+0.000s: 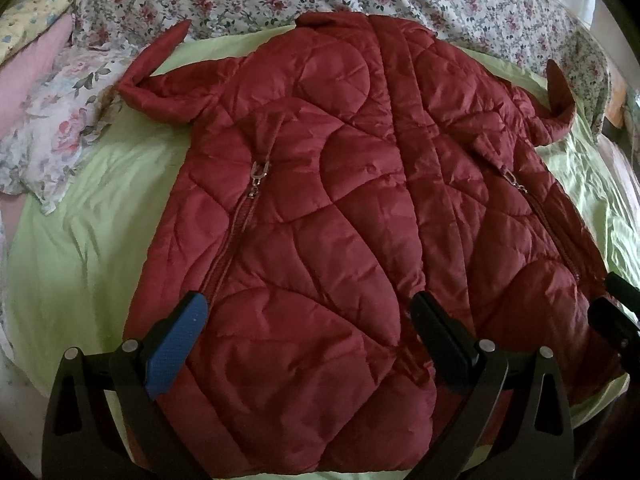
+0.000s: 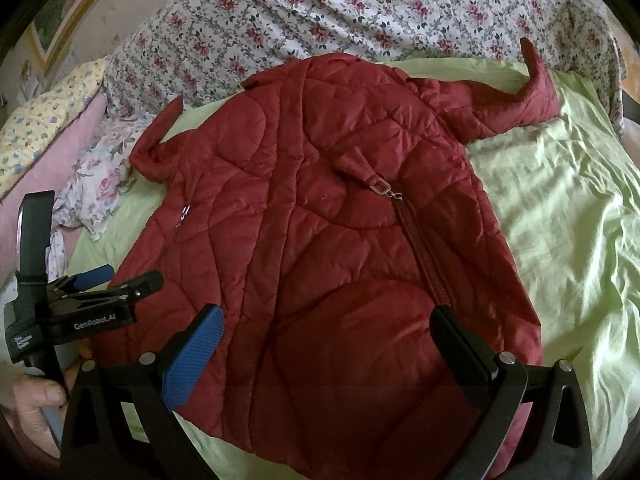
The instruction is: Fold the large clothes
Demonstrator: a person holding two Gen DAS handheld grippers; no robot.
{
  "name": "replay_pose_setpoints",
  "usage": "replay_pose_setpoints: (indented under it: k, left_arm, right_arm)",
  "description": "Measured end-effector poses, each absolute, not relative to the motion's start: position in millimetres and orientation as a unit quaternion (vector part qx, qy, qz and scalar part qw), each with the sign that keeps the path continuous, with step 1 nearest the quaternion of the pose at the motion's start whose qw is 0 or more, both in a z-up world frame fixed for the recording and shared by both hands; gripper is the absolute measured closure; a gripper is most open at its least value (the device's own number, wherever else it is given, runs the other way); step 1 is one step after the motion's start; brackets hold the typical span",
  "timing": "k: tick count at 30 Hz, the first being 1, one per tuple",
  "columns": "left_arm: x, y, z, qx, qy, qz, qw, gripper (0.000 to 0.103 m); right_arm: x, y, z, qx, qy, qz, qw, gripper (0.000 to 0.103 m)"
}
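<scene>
The red quilted jacket [image 1: 320, 208] lies flat on the green bed sheet [image 1: 88, 232]. The left gripper [image 1: 308, 344] and the right gripper [image 2: 326, 350] both stand apart above its lower hem, holding nothing.

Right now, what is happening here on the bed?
A person holds a two-finger gripper in each hand above a red quilted jacket spread flat on a green sheet, sleeves out to the sides. The left gripper and the right gripper both stand open near the jacket's hem and grip nothing. No fold has been made yet. A floral quilt lies behind it.
</scene>
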State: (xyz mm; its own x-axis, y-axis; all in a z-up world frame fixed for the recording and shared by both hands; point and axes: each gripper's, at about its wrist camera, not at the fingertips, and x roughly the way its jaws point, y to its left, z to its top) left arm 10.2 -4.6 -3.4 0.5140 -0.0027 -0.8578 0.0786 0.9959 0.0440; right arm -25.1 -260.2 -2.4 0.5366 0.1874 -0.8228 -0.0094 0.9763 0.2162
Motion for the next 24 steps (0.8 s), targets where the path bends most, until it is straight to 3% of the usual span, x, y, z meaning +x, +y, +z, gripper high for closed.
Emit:
replay_pose_setpoints:
  k: [24]
  left_arm:
    - [41,-5,-13,0.042,0.528,-0.031,0.848,0.001]
  right_arm:
    - [4,-321,5,0.155,0.44,0.04,0.884,0.0]
